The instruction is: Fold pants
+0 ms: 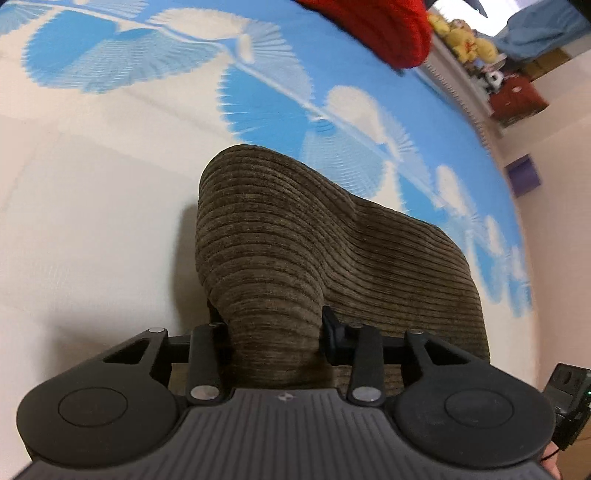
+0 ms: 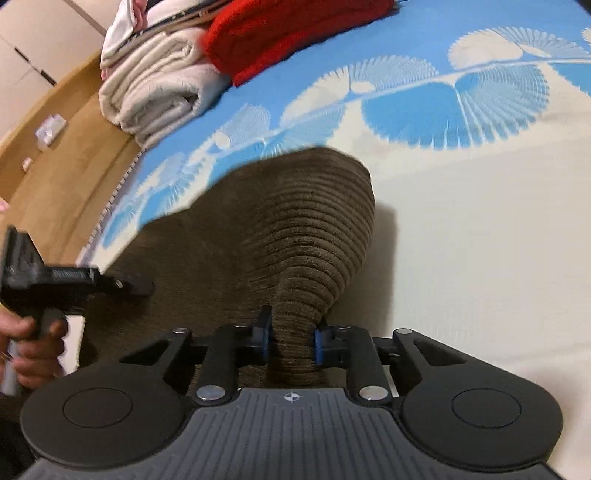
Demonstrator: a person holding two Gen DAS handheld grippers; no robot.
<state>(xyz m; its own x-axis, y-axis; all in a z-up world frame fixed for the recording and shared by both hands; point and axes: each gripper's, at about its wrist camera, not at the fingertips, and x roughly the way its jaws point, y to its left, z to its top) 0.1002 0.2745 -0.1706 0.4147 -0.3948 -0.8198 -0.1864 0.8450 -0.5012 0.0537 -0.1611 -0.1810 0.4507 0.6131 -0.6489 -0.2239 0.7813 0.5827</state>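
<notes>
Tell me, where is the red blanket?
The red blanket lies at the bed's far edge, top of the right wrist view, touching folded white towels on its left.

Bed in a lived-in room
Bed (image 1: 92, 229) cover cream and blue beyond the fingers; wooden floor (image 2: 55, 177) far left of them; pale wall (image 1: 561, 122) far right.

The brown ribbed corduroy pants (image 1: 295, 236) fill the lower middle of my left view, bunched into a thick gathered neck at the bottom and rising to a rounded hump at centre, spreading flat toward the lower right. In my right view the same cloth (image 2: 310, 229) pinches narrow low at centre, fans up to a curved edge, and lies blurred toward the left.
</notes>
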